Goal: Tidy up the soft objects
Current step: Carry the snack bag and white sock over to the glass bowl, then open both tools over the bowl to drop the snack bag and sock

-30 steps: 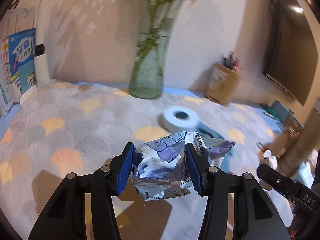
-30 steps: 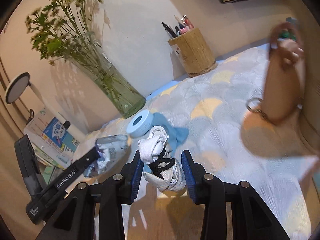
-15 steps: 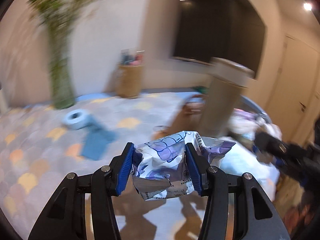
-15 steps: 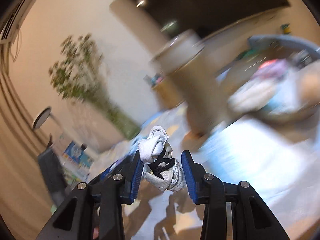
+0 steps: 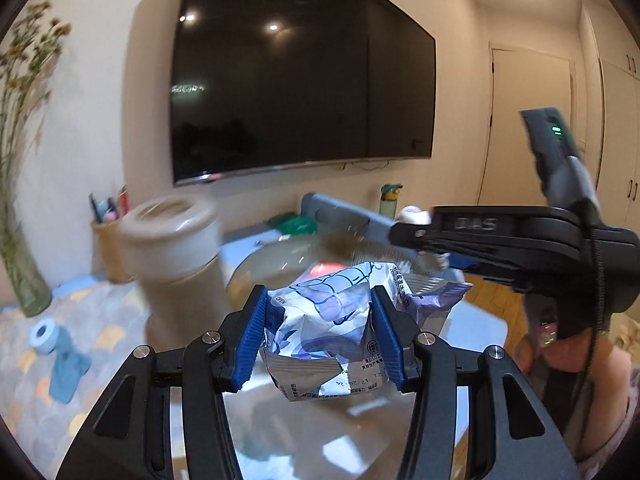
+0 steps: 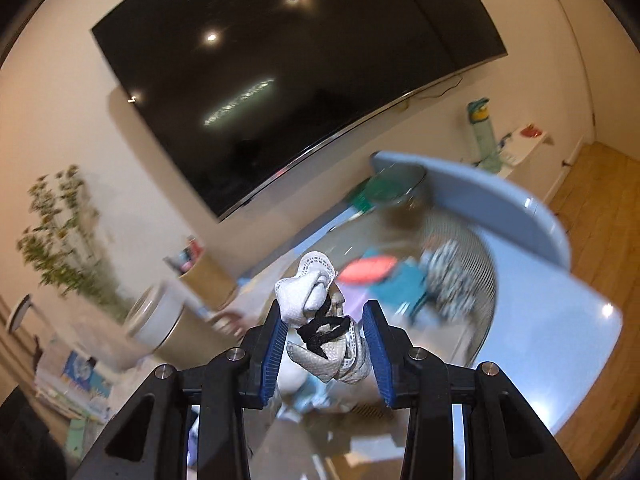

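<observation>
Soft packet (image 5: 332, 332) still clamped between blue pads of left gripper (image 5: 320, 336); white sock bundle (image 6: 320, 320) still squeezed in right gripper (image 6: 326, 344). Carried away from patterned cloth (image 5: 36, 360) with vase (image 5: 24, 280), now above grey basket (image 6: 520, 216) below wall television (image 5: 300, 80). Same grip as before, only place changed.

Glossy foil packet (image 5: 326, 328); white mesh cloth (image 6: 320, 312)

Left side: a tall beige lidded canister (image 5: 172, 248) stood close beside the left gripper (image 5: 320, 340), blocking that flank.
Ahead: the basket (image 6: 472, 272) lay open-topped, its raised grey lid (image 6: 480, 200) barring the far side.
Right side: the right gripper (image 5: 500, 236) crossed above the basket.
</observation>
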The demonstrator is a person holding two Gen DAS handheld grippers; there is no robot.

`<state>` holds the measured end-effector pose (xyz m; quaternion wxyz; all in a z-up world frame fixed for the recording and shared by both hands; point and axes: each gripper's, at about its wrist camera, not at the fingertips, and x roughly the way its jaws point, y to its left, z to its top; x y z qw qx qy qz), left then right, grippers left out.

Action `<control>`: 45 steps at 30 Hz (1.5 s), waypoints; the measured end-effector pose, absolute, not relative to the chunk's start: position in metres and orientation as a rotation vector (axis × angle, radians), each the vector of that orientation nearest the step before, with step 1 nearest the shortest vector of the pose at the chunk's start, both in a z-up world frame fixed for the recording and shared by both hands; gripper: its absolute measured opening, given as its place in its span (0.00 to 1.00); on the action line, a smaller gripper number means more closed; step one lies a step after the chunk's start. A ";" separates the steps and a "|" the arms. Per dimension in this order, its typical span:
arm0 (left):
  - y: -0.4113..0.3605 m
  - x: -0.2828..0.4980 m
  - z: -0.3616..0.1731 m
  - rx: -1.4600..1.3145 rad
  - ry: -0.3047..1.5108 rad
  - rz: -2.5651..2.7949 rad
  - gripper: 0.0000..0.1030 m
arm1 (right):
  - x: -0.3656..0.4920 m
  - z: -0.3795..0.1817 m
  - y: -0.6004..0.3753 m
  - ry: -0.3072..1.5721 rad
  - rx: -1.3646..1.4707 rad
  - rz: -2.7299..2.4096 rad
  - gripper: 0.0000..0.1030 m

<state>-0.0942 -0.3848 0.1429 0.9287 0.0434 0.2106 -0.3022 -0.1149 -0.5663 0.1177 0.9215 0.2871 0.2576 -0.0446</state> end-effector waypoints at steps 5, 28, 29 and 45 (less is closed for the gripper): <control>-0.424 -0.068 0.158 0.072 0.390 -0.508 0.47 | -0.084 0.131 -0.594 0.565 0.543 -0.139 0.37; -0.462 -0.022 0.152 0.048 0.541 -0.419 0.88 | -0.032 0.125 -0.629 0.774 0.442 -0.255 0.88; -0.462 -0.024 0.154 0.048 0.537 -0.420 0.89 | -0.033 0.127 -0.630 0.771 0.449 -0.254 0.88; -0.417 -0.086 0.178 0.030 0.500 -0.527 0.98 | -0.110 0.150 -0.604 0.632 0.563 -0.278 0.88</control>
